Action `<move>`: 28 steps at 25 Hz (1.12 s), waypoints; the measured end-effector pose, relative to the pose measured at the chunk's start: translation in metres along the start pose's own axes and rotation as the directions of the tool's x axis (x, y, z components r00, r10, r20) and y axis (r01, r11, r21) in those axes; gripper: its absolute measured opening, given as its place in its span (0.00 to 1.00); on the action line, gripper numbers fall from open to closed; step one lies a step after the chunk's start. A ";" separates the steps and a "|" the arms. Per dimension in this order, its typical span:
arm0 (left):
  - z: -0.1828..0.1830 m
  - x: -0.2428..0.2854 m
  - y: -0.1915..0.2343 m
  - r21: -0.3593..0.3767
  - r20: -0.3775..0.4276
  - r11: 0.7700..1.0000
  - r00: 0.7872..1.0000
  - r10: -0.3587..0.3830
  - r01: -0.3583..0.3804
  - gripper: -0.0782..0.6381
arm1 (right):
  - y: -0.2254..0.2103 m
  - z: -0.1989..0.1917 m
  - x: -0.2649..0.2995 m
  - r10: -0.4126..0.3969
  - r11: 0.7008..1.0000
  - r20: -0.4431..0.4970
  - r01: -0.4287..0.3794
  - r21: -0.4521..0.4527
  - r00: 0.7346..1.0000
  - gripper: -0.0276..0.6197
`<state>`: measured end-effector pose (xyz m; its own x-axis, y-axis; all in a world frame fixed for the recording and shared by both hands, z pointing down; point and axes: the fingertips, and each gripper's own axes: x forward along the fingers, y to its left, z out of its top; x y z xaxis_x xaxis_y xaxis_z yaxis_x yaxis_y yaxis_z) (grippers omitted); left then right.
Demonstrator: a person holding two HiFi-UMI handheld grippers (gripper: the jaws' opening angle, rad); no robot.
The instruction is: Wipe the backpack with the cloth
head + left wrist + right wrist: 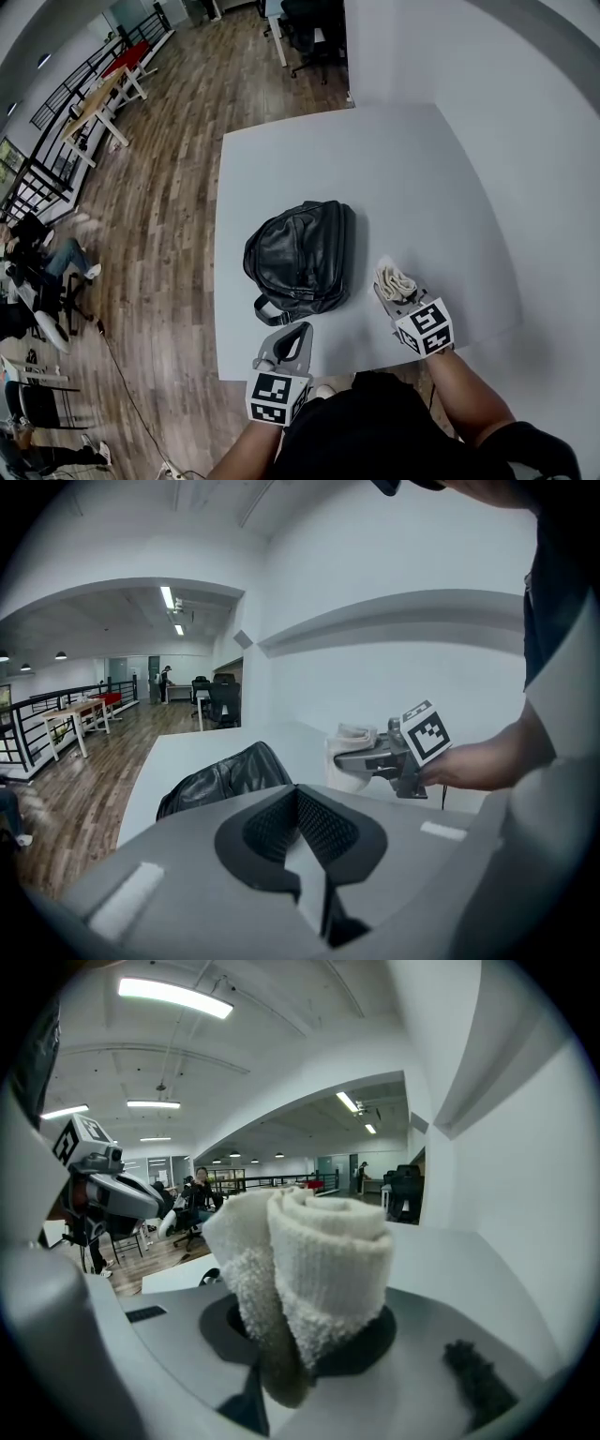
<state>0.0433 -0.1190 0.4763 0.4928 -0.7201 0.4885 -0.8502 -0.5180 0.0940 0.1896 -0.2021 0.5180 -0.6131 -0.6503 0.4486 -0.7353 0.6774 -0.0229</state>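
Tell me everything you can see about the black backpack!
The backpack is black and shiny, like leather, rounded and wrinkly. It lies flat on the white table, near its left edge. A strap loop sticks out at the end nearest the person. Only the table touches it; the left gripper and the right gripper, holding the cloth, are apart from it.
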 end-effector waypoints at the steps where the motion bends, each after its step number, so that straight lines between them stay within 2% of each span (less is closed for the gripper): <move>1: 0.000 0.004 0.001 0.004 -0.002 1.000 1.000 0.005 -0.005 0.12 | -0.006 0.000 0.005 0.001 1.000 -0.002 -0.001 -0.012 1.000 0.18; 9: -0.003 0.023 0.008 0.026 -0.032 0.999 0.999 0.042 -0.041 0.12 | -0.056 0.004 0.056 -0.016 0.990 -0.034 0.011 -0.138 0.999 0.18; 20: -0.026 0.037 0.016 -0.040 -0.094 0.995 0.991 0.091 -0.095 0.12 | -0.109 0.015 0.133 -0.023 0.968 -0.074 0.004 -0.251 0.997 0.18; 24: -0.033 0.035 0.020 -0.054 -0.104 0.990 0.987 0.121 -0.127 0.12 | -0.117 0.015 0.153 -0.032 0.941 -0.106 -0.006 -0.338 0.994 0.18; 28: -0.037 0.034 0.022 -0.074 -0.106 0.986 0.984 0.143 -0.152 0.12 | -0.116 0.017 0.164 -0.029 0.921 -0.131 -0.024 -0.388 0.991 0.18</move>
<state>0.0341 -0.1381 0.5266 0.3433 -0.7341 0.5859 -0.9265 -0.3669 0.0831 0.1691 -0.3930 0.5795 -0.5481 -0.6189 0.5626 -0.5501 0.7734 0.3150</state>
